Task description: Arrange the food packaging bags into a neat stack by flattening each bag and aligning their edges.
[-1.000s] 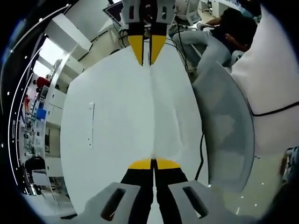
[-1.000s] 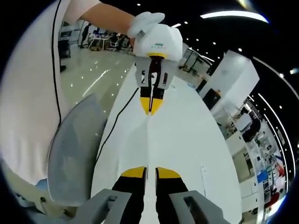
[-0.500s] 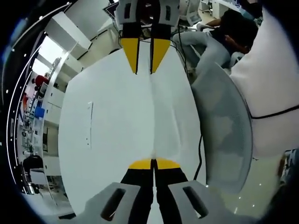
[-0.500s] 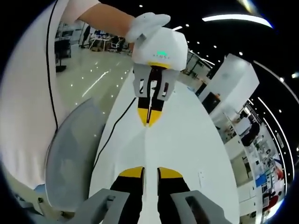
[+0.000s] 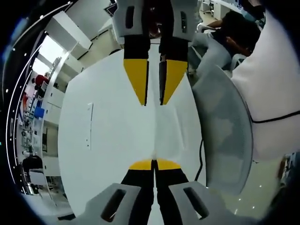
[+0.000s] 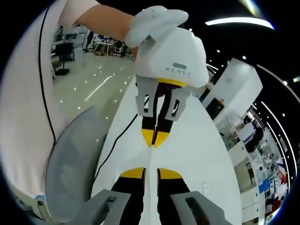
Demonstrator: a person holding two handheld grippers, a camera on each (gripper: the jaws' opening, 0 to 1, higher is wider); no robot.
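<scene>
Food packaging bag, white and flat (image 5: 154, 126), seemingly pinched by the clenched left gripper (image 5: 154, 165); right gripper (image 6: 150, 172) parted; stacking unfinished.

lab/office hall | white table (image 5: 108, 140) | grey chair (image 5: 225, 136) | shelving (image 5: 35, 117) | glossy floor (image 6: 89, 79)

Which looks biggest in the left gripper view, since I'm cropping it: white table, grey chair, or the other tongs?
1. White table, largest.
2. Grey chair.
3. Right tongs, smallest, though nearness to the camera swells them.
</scene>
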